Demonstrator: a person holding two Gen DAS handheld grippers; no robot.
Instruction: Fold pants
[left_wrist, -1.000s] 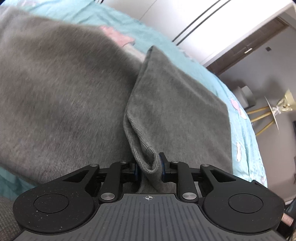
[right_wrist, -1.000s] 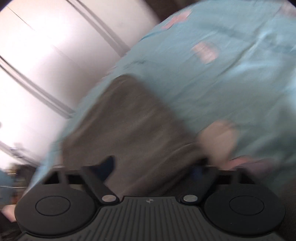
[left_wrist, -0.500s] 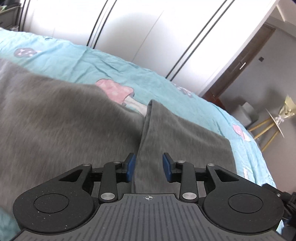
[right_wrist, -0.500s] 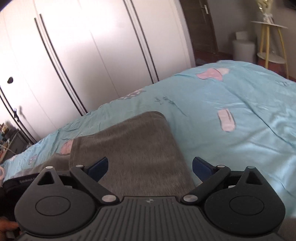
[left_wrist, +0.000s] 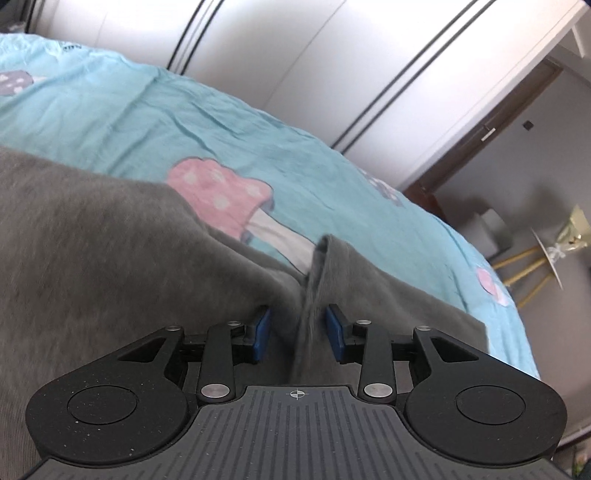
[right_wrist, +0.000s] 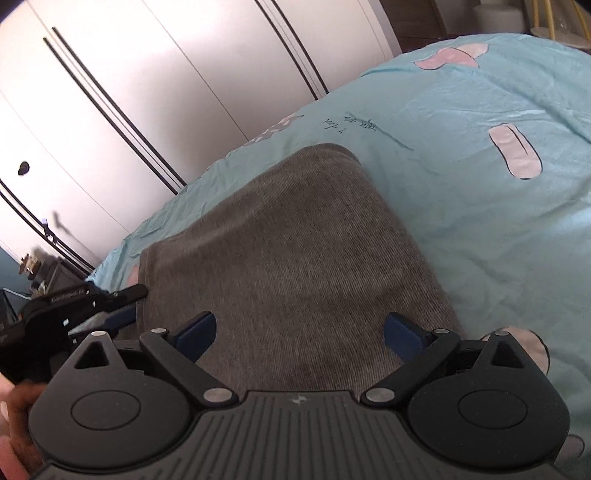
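Grey knit pants (left_wrist: 92, 251) lie on a light blue bed cover (left_wrist: 147, 118). In the left wrist view a folded edge of the pants (left_wrist: 321, 280) rises between the jaws of my left gripper (left_wrist: 298, 326), which stand open on either side of it without gripping. In the right wrist view the folded grey pants (right_wrist: 288, 251) lie flat below my right gripper (right_wrist: 301, 330), which is wide open and empty just above the cloth. The left gripper also shows in the right wrist view (right_wrist: 85, 299) at the pants' left edge.
The bed cover (right_wrist: 480, 184) has pink mushroom prints (left_wrist: 221, 195). White wardrobe doors (right_wrist: 147, 92) stand behind the bed. A small round table with wooden legs (left_wrist: 543, 258) stands beside the bed at the right.
My left gripper has let go of the pants fold and opened, then shifted over the cloth. My right gripper stayed open and tilted over the folded pants.
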